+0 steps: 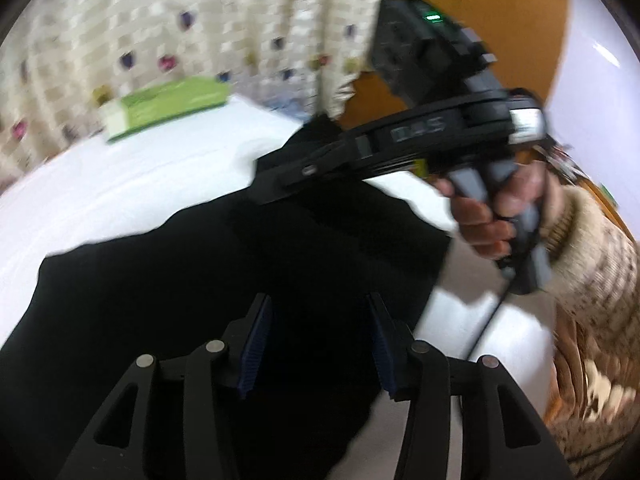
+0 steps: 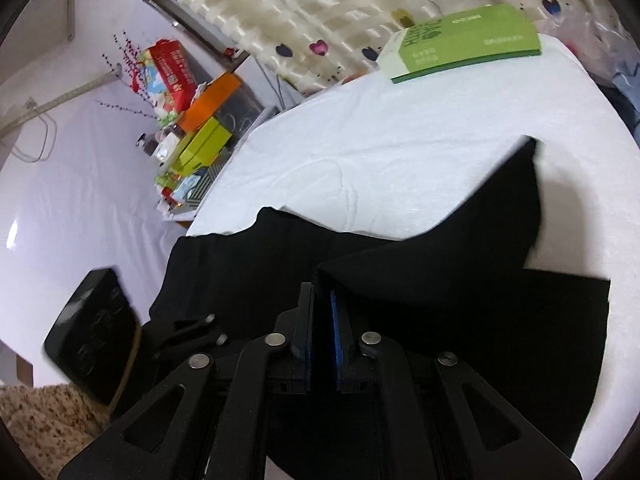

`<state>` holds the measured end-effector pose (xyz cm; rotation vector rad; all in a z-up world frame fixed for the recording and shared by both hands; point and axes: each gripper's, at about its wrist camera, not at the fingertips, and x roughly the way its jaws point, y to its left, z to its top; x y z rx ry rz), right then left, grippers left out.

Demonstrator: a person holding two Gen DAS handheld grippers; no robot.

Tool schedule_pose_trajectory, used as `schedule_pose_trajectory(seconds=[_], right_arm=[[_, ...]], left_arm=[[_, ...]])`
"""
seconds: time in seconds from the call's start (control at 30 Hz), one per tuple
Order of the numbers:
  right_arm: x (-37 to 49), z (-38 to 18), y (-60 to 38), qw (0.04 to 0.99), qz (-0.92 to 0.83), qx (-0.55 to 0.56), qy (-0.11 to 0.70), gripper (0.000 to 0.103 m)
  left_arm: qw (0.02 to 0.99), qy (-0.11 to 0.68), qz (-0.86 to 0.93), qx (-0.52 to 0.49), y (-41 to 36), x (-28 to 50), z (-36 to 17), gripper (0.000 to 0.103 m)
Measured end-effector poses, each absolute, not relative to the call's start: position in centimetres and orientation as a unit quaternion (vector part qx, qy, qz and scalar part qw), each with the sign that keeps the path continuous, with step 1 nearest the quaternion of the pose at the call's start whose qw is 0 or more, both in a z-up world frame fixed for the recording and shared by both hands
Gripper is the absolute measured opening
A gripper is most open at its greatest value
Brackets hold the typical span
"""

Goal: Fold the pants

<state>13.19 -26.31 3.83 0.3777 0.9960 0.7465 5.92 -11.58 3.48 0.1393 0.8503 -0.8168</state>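
Note:
Black pants point(image 1: 200, 280) lie on a white-covered table point(image 1: 140, 168). My left gripper point(image 1: 320, 312) is open just above the pants, with nothing between its blue pads. My right gripper point(image 2: 322, 300) is shut on a fold of the black pants point(image 2: 460, 248) and holds it lifted, so part of the fabric drapes over the layer below. In the left wrist view the right gripper point(image 1: 272, 188) reaches in from the right, its tip at the pants, held by a hand in a knitted sleeve.
A green and white box point(image 2: 464, 40) lies at the table's far edge, also seen in the left wrist view point(image 1: 164, 104). A patterned curtain point(image 2: 320, 0) hangs behind. A cluttered shelf of boxes point(image 2: 188, 112) stands at the left.

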Motion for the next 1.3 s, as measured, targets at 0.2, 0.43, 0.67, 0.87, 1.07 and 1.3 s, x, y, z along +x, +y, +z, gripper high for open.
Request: schedule_pose_trajectory(seconds=[0.2,0.43,0.67,0.87,1.07,1.3], right_arm=[[11.8,5.9,-28.1,0.833,0.330,0.158,0.414,0.048],[11.2,4.8,-29.6,0.852,0.250,0.104,0.447,0.048],[13.0,4.3,-28.7,0.845,0.266,0.106,0.452,0.048],[15.7,2.9,-27.6,0.841,0.262,0.105,0.461,0.048],[17.7,1.8,-26.6,0.829,0.263,0.094,0.484,0.048],[17.5,1.8,-26.7,0.825,0.275,0.103,0.482,0.007]], left_arm=[[0.843,0.431,-0.323,-0.010,-8.7,8.6,2.3,0.050],[0.847,0.429,-0.313,-0.029,-7.9,9.1,1.9,0.049],[0.847,0.431,-0.307,-0.040,-8.2,9.6,1.9,0.049],[0.848,0.428,-0.312,-0.035,-8.1,9.4,1.9,0.049],[0.847,0.426,-0.317,-0.034,-8.0,9.3,1.6,0.049],[0.849,0.427,-0.310,-0.029,-8.2,9.4,1.6,0.049]])
